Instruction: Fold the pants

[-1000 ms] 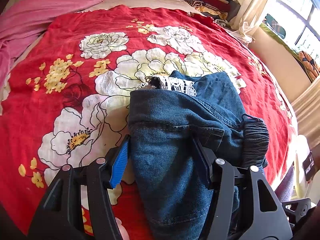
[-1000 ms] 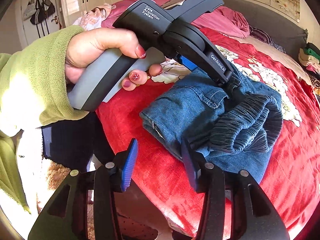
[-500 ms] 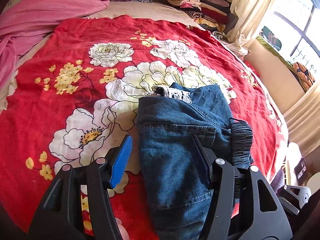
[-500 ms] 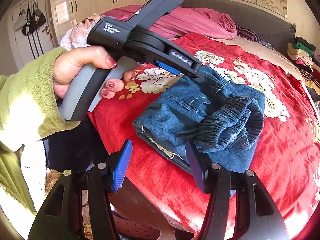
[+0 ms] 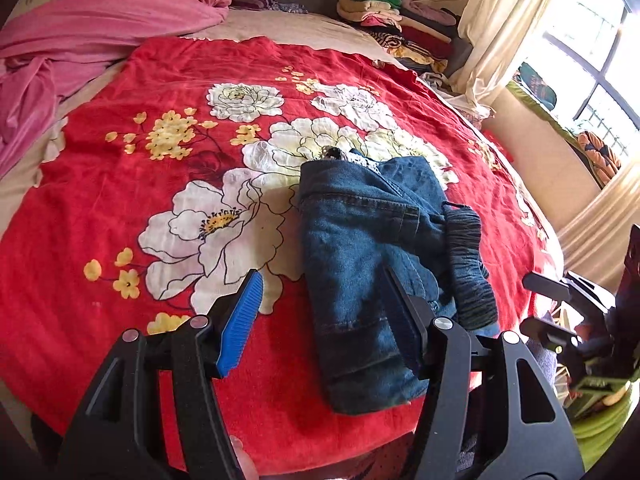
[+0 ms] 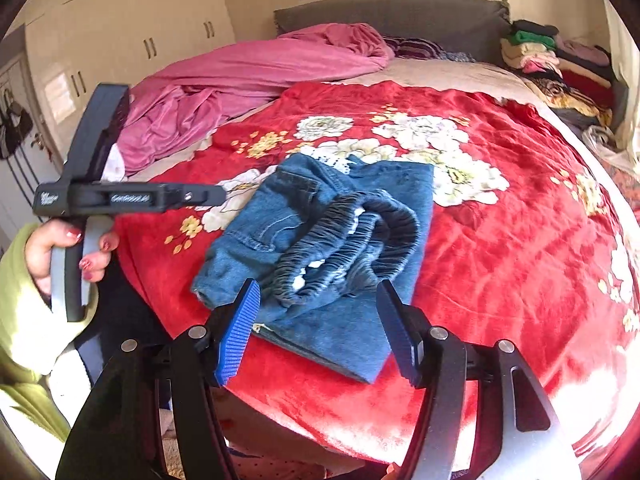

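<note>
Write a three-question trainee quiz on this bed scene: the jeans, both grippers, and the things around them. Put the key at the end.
1. True or false: the left gripper is clamped on the jeans.
2. What lies at the head of the red floral blanket?
A. a pink sheet
B. a laptop
C. a suitcase
3. Fill in: the part of the jeans bunched on top, nearest the right gripper, is the elastic ______.

Key
1. False: its fingers stand apart above the fabric, gripping nothing.
2. A: the pink sheet is crumpled there, with a stack of folded clothes off to the side.
3. Waistband. The right gripper's jaws have just been opening, and they hold nothing.
</note>
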`<state>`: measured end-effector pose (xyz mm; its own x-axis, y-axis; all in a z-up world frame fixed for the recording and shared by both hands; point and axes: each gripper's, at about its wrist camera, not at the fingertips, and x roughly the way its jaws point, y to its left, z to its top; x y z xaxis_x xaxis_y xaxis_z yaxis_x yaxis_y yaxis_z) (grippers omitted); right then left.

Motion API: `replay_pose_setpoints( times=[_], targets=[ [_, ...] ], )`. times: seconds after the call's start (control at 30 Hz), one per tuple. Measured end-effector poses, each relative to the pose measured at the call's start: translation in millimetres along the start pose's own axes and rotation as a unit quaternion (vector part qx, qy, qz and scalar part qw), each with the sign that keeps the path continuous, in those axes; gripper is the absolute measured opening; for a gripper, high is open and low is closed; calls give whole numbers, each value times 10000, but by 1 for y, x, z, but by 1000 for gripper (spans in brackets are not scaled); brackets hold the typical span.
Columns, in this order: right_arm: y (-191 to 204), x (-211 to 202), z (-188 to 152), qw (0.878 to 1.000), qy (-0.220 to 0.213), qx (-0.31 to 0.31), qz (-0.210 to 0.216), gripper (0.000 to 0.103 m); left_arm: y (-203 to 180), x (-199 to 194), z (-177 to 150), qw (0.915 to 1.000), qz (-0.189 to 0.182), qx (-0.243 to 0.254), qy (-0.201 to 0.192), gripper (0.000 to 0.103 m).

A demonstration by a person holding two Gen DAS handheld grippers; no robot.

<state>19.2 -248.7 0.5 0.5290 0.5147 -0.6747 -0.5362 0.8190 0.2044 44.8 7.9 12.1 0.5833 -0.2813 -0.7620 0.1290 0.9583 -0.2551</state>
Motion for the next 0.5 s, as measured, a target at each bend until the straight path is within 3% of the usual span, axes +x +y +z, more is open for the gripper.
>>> replay_pose_setpoints(
  times=[0.27, 0.5],
  targets=[
    [-29, 1, -8, 9976, 110, 576, -377, 59, -17, 1, -22, 9992, -260, 192, 214, 53],
    [-28, 2, 12, 9980, 13, 593, -223, 59, -45, 1, -39, 9959, -407, 747, 315, 53]
  ],
)
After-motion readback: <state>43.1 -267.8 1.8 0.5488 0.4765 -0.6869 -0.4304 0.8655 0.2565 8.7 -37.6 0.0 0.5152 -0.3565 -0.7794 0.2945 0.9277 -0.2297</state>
